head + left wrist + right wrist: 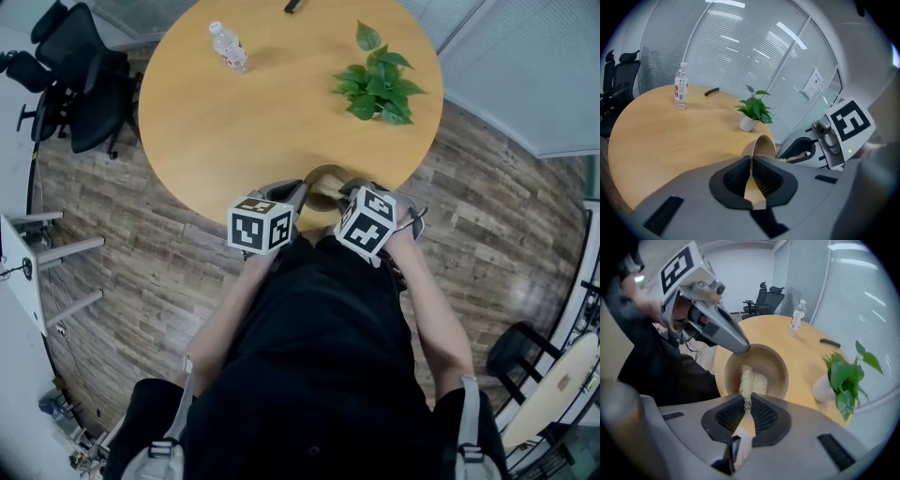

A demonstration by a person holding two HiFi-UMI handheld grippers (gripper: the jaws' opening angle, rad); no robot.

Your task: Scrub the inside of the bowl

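Both grippers are held close together at the near edge of the round desk, angled downward in front of the person's body. The left gripper has its fingers pressed onto the rim of the tan bowl, pinching the wall between them. The bowl is tipped, its opening turned toward the right gripper. That gripper's fingers are closed on a pale fibrous scrubber, whose free end lies inside the bowl against the inner wall. Whether the bowl rests on the desk edge or hangs just off it is not clear. Well apart across the desk stand a water bottle and a potted plant. Black office chairs sit beside the desk.
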